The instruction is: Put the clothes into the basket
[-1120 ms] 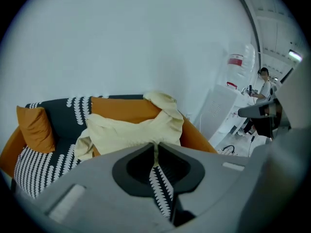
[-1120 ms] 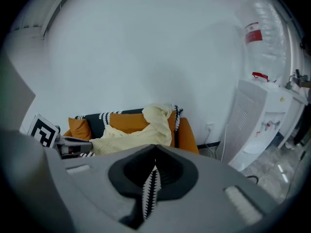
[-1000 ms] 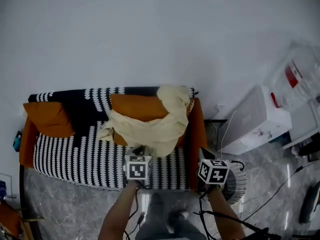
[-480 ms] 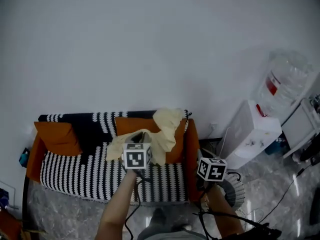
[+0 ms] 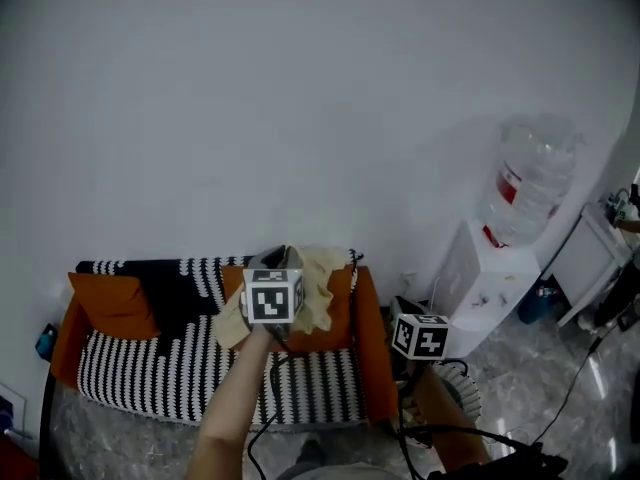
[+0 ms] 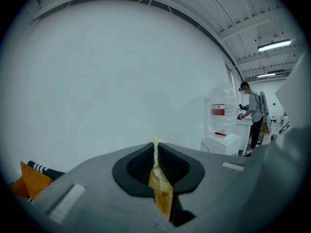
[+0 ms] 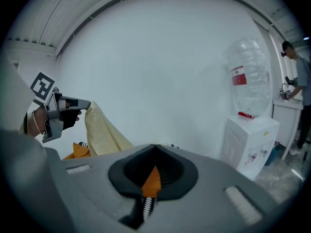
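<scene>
Far left on the sofa (image 5: 368, 338): a square orange cushion (image 5: 112, 303) of smooth fabric, leaning on the backrest. Under it a blk/wht throw (image 5: 150, 368) in chunky knit w/ zigzag stripes drapes over seat and backrest.

Near the middle, the left gripper (image 5: 283, 258) is held up in front of the backrest, a grey plastic body w/ its marker cube facing the camera. Its jaws are clamped on the clothes: one pale yellow garment (image 5: 318, 293), thin and soft, w/ a fine check weave that shows in the right gripper view. It hangs from the jaws in loose folds before a second orange cushion (image 5: 338, 328). In the left gripper view a narrow pinched strip of the cloth runs btwn the black ribbed pads (image 6: 138, 166).

The right gripper (image 5: 408, 313) sits lower, just right of the sofa's orange arm. Its jaws are together at the tips w/ nothing btwn them; only the sofa's orange and stripes show through the slot behind.

The basket (image 5: 462, 393) is white and round w/ a slatted wall. It stands on the floor (image 5: 560, 368), grey marbled tile, near the sofa arm and under the right gripper, partly hidden by arm and cables. The garment is well apart from it, up and to the left.

Far right: a white boxy water dispenser (image 5: 490, 283) topped by a clear ribbed plastic bottle (image 5: 527, 178) w/ a red label.
</scene>
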Motion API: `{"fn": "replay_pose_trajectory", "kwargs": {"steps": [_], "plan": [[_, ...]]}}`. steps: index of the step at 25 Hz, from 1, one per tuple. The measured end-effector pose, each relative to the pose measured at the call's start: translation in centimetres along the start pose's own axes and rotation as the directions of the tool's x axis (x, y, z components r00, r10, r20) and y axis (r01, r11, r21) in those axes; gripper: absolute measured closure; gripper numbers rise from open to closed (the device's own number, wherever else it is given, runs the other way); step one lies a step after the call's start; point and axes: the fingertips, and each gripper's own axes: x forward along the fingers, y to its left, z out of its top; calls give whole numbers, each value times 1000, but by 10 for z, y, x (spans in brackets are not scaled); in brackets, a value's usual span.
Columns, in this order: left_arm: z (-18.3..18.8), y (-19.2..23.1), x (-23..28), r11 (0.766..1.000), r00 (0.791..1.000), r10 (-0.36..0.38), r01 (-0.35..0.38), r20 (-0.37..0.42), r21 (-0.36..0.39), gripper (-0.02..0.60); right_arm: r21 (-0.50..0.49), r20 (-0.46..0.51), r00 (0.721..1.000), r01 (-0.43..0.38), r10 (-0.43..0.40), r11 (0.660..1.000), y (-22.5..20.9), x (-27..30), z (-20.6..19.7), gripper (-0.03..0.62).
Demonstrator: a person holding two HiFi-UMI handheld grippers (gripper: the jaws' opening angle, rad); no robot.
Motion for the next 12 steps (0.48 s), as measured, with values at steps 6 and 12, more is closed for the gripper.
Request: {"fn": "replay_pose_trajectory", "kwargs": {"steps": [6, 12], "plan": [[52, -42, -9, 999, 997, -30, 28, 65, 33, 549, 4, 55, 998, 28, -28, 1000, -32, -36, 24, 591], [83, -81, -28, 998, 992, -50, 45, 119, 43, 549, 7, 82, 996, 35, -36, 999, -56, -73, 36, 591]]}}
